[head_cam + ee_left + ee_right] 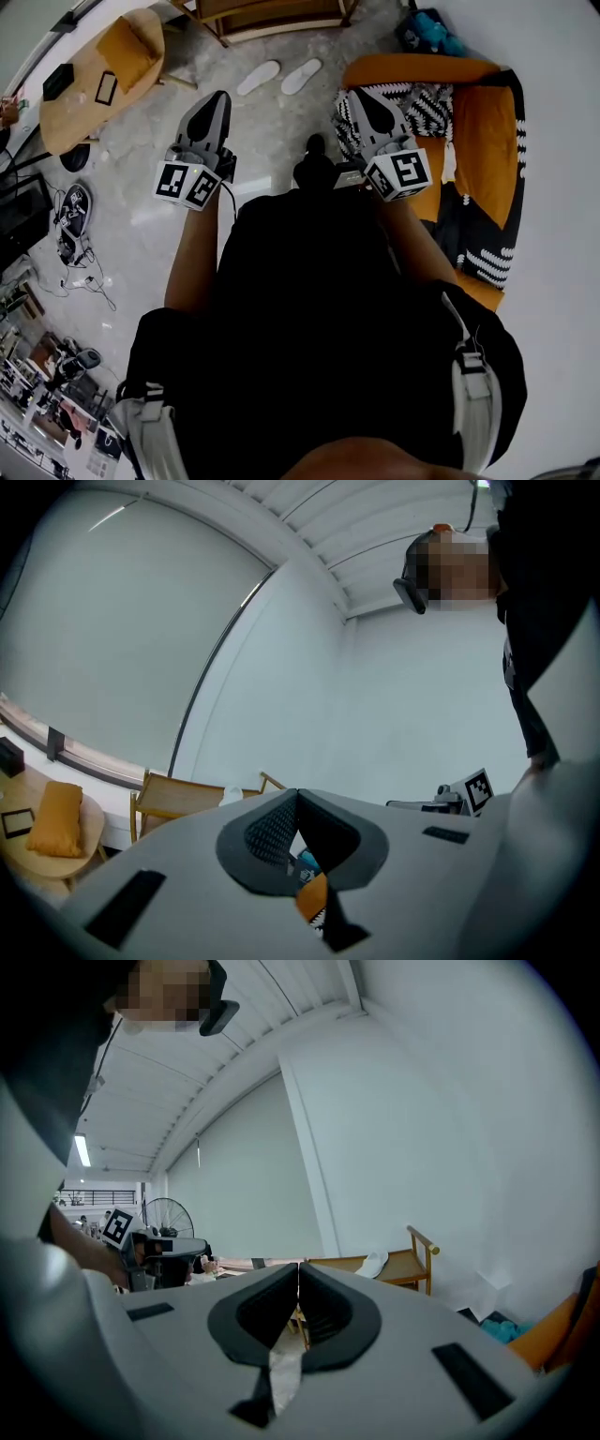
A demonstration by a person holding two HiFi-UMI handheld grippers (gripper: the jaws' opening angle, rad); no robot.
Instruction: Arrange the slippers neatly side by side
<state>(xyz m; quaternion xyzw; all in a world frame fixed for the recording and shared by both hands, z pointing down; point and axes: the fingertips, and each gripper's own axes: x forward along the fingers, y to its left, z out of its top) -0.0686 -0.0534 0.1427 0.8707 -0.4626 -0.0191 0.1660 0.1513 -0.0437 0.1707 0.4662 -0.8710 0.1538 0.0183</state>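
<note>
Two white slippers [258, 78] [301, 76] lie on the grey floor ahead of me, a small gap between them, toes pointing up and to the right in the head view. My left gripper [220, 95] is held out level, short of the slippers and to their left, jaws shut and empty. My right gripper [360, 95] is held out to their right, also shut on nothing. In the left gripper view the jaws [297, 795] meet at the tips. In the right gripper view the jaws [298, 1267] are pressed together too, and another white slipper [372, 1263] rests on a wooden rack [412, 1265].
An orange sofa [480, 112] with a black-and-white blanket [422, 108] stands at the right. At the left is a round wooden table [84, 108] bearing an orange cushion [128, 52]. A wooden rack [272, 19] stands beyond the slippers. Cables [80, 267] trail on the floor at left.
</note>
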